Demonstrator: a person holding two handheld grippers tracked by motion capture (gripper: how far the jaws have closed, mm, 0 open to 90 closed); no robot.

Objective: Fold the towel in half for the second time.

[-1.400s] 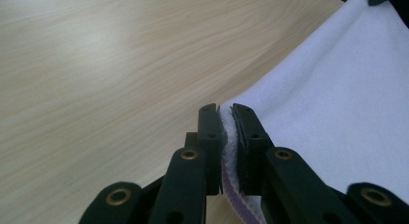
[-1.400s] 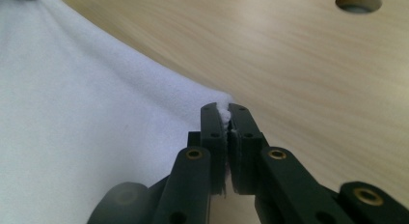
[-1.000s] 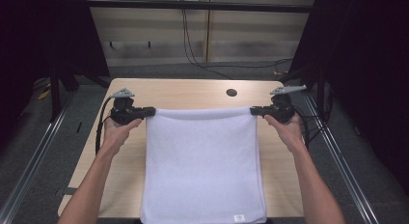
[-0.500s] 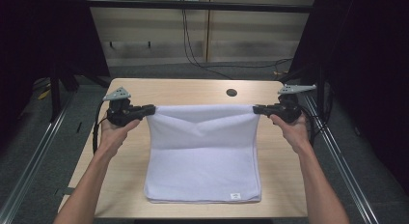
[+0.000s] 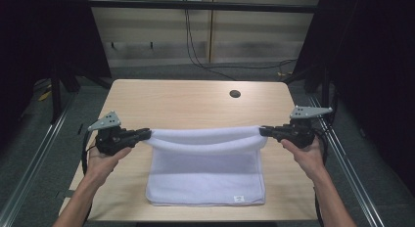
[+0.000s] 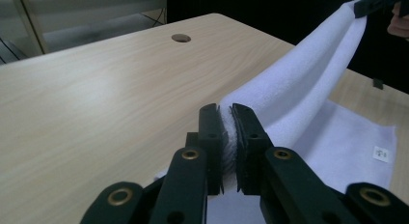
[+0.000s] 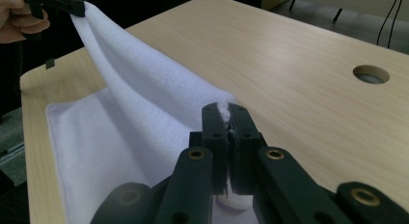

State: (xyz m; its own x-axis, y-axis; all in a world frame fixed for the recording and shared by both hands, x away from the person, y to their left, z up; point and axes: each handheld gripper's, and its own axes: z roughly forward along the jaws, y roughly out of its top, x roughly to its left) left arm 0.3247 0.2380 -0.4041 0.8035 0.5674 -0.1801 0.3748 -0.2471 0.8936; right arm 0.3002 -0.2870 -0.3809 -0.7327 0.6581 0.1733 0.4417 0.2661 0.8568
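The left tool [image 5: 142,134] is clamped on one corner of a white towel [image 5: 205,173]; in the left gripper view its flat black jaws [image 6: 226,137] squeeze a thick wad of nubbly terry between them. The right tool [image 5: 265,130] is clamped the same way on the other corner, and in the right gripper view a tuft of pile pokes out above its nearly closed jaws [image 7: 227,137]. Each tool is matte black, bolted with brass-coloured rivets, and carries a grey three-cornered plate on top.

Between the two tools the gripped edge hangs in a soft, shallow sag, raised off the worktop [image 5: 186,100]. From that edge the cloth drapes down and toward six o'clock, where the rest lies flat as a rough rectangle near the front edge. The raised edge sits above the flat part, so the towel is partly doubled over itself. A small white label [image 5: 239,198] is sewn near the corner at about five o'clock.

The worktop is pale wood-grain laminate, smooth, with rounded corners. A round cable hole [image 5: 235,94] sits at about one o'clock from the towel, well apart from it. Beyond the far edge, at twelve o'clock, thin black cables [image 5: 195,51] hang down a light panelled wall. A metal rail [image 5: 29,158] runs along the floor at nine o'clock.
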